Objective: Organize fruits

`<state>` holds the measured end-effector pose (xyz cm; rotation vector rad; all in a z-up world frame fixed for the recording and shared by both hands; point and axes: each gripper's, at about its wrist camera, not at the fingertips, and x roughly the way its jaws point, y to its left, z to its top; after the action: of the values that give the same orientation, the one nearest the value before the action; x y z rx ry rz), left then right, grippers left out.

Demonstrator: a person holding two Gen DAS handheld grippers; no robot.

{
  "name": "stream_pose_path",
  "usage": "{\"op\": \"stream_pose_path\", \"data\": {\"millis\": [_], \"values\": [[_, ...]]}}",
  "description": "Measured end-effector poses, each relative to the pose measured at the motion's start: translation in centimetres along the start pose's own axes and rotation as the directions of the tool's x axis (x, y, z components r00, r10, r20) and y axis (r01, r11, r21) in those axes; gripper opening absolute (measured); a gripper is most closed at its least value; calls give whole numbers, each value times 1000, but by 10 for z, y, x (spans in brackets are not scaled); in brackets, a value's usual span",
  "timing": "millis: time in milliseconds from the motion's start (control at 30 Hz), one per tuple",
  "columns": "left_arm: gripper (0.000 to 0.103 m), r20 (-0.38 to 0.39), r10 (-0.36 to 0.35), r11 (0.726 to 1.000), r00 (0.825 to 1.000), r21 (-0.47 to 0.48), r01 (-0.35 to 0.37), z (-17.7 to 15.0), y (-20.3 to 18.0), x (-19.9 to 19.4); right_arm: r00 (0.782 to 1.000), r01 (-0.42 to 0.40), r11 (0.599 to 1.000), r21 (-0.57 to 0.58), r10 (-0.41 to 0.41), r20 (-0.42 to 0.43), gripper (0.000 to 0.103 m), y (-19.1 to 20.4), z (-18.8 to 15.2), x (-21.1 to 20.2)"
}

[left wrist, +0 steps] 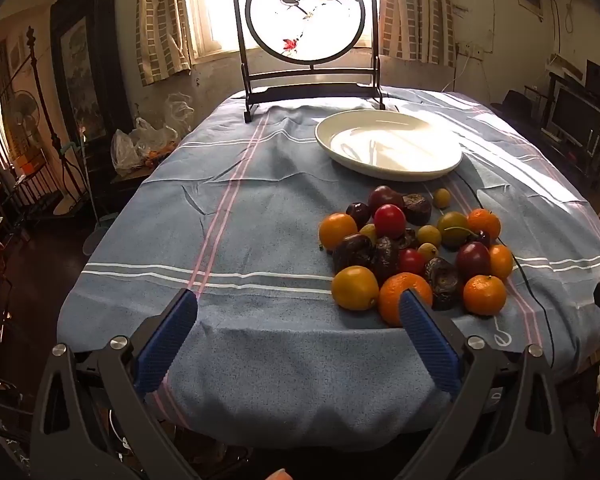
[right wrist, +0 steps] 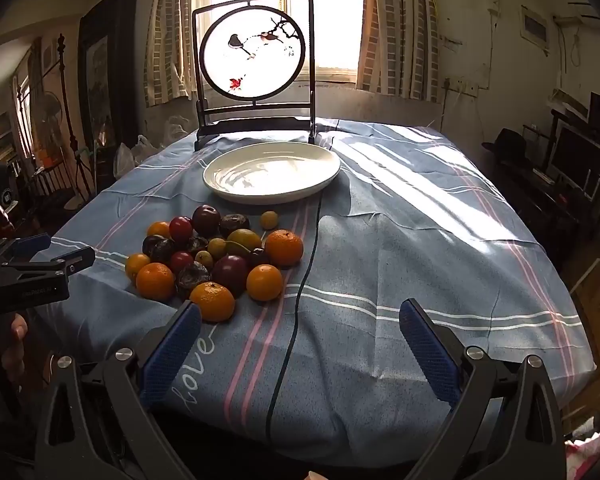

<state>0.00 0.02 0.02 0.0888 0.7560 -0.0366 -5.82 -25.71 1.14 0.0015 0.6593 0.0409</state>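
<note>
Both grippers, left and right, are spread wide, empty; fruits lie at 6 o'clock of the plate.

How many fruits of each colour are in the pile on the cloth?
Orange fruits: 6
Yellow-green fruits: 5
Smooth red to dark purple fruits: 6
Dark wrinkled fruits: about 5, some half hidden in the pile
Total: about 22

Fruit pile on the tablecloth — plate behind it, screen farthest back.
</note>
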Motion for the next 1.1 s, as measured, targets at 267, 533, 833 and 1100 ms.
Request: {"op": "stream_pose_path", "data": {"millis": [267, 533, 833, 1100], "values": [[99, 18, -3, 1000, 1000, 16, 2, -4, -3, 1, 1000, -3, 1000, -5, 4, 15, 99, 1, -3, 1], [99, 46, -29, 999, 999, -20, 30, 1, 3, -1, 1000, -11, 1000, 14, 11, -16, 99, -3, -2, 6], [99, 30, -8, 1000, 1000, 4, 8, 0, 3, 5, 1000, -14, 1000, 3, 14, -10, 99, -1, -4, 6], [99, 37, 2, 1000, 999, 14, -2, -1, 3, 5, 1000, -19, 1000, -8, 19, -18, 99, 4, -5, 8]]}}
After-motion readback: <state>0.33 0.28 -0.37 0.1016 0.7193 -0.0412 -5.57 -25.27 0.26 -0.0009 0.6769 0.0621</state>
